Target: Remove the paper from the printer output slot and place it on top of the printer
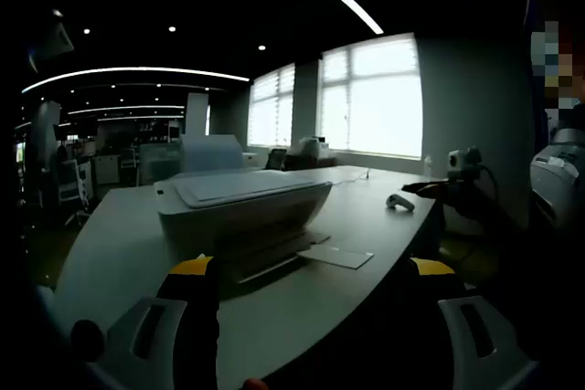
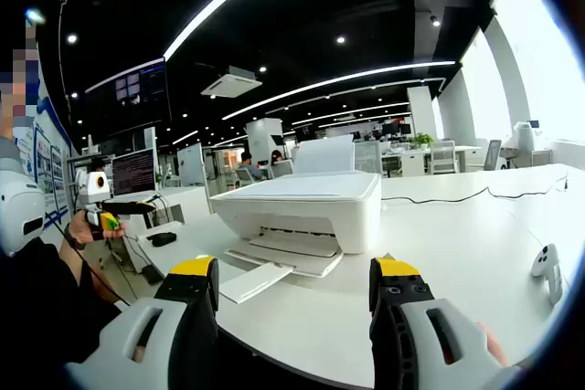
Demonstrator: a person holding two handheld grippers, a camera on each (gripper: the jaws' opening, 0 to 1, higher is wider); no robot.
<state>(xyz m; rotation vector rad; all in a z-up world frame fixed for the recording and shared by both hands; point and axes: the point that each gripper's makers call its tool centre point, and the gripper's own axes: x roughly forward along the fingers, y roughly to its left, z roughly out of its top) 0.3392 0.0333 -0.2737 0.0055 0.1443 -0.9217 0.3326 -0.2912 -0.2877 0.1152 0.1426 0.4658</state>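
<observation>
— Paper [image 2: 257, 281] is lying in the printer [image 2: 306, 200] tray, jutting toward us?
— Yes, straight ahead, left of centre; the right gripper [image 2: 294, 291] is nearer, both grippers' jaws gaping, holding nothing.

You are in an open-plan office: a long white curved desk [image 2: 475, 253] carries a white boxy inkjet printer [image 2: 306, 209], far rows of desks with dark monitors [image 2: 134, 172] stretch behind it, curved ceiling light strips [image 2: 366, 75] run overhead, and tall bright windows [image 1: 373, 96] stand at the right.
</observation>
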